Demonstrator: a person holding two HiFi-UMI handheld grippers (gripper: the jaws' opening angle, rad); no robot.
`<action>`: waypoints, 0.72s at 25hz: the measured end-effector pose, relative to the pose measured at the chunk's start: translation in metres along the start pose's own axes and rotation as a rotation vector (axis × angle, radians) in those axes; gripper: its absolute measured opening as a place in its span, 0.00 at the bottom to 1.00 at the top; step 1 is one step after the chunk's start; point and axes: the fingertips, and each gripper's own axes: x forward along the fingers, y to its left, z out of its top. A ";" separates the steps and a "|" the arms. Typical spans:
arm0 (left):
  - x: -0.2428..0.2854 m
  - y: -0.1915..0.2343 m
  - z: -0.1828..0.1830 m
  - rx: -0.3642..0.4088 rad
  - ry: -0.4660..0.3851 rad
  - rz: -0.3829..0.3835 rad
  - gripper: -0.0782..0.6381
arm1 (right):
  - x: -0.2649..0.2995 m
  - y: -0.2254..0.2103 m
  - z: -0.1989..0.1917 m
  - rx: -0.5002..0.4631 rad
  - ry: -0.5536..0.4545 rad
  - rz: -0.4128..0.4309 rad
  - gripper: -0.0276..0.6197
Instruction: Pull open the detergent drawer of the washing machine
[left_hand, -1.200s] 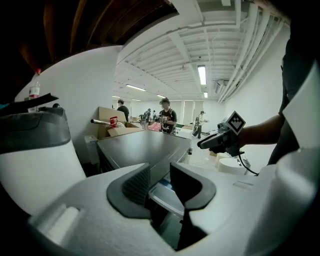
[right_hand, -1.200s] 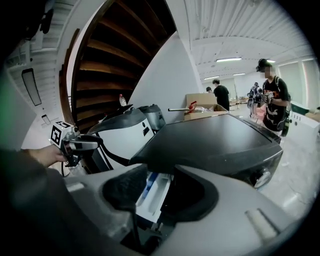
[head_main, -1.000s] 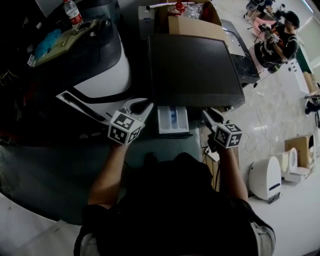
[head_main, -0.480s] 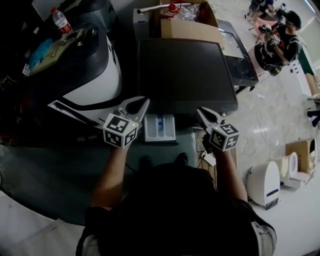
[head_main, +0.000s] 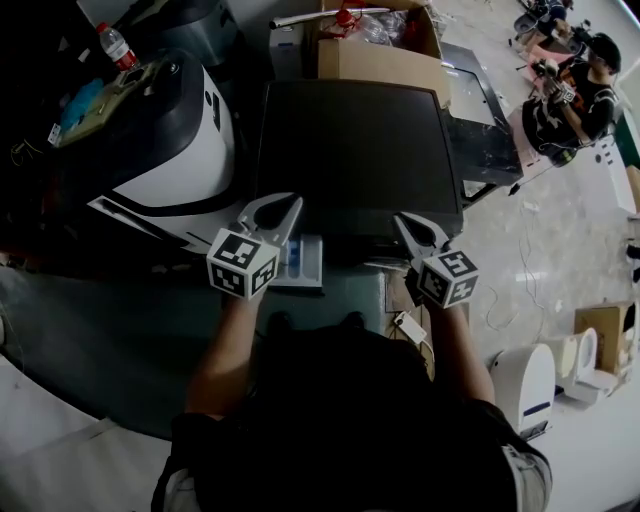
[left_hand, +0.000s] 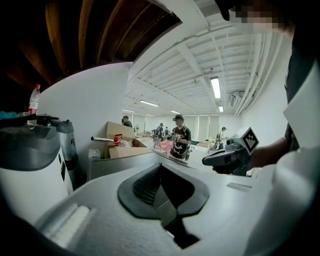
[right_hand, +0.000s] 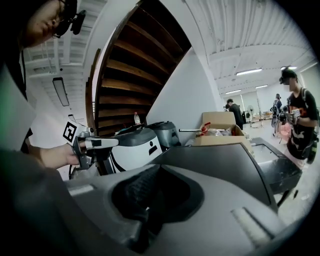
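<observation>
At the washer's (head_main: 350, 150) front the drawer (head_main: 303, 262) already juts out open, so the left gripper (head_main: 290, 205) and right gripper (head_main: 405, 222), jaws together and empty, should avoid knocking it.

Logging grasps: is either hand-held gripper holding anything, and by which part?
Nothing is held. The left hand-held gripper and right hand-held gripper have just closed, jaws together and empty; the detergent drawer stands pulled out.
</observation>
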 end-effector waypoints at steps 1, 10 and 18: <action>0.003 -0.004 0.002 -0.006 -0.005 0.007 0.13 | -0.002 -0.003 0.001 -0.013 -0.005 0.006 0.05; 0.009 -0.014 0.009 -0.014 -0.004 0.034 0.13 | -0.005 0.004 0.034 -0.069 -0.097 0.060 0.05; -0.007 0.013 0.023 -0.001 -0.026 0.042 0.13 | 0.009 0.031 0.045 -0.101 -0.103 0.063 0.05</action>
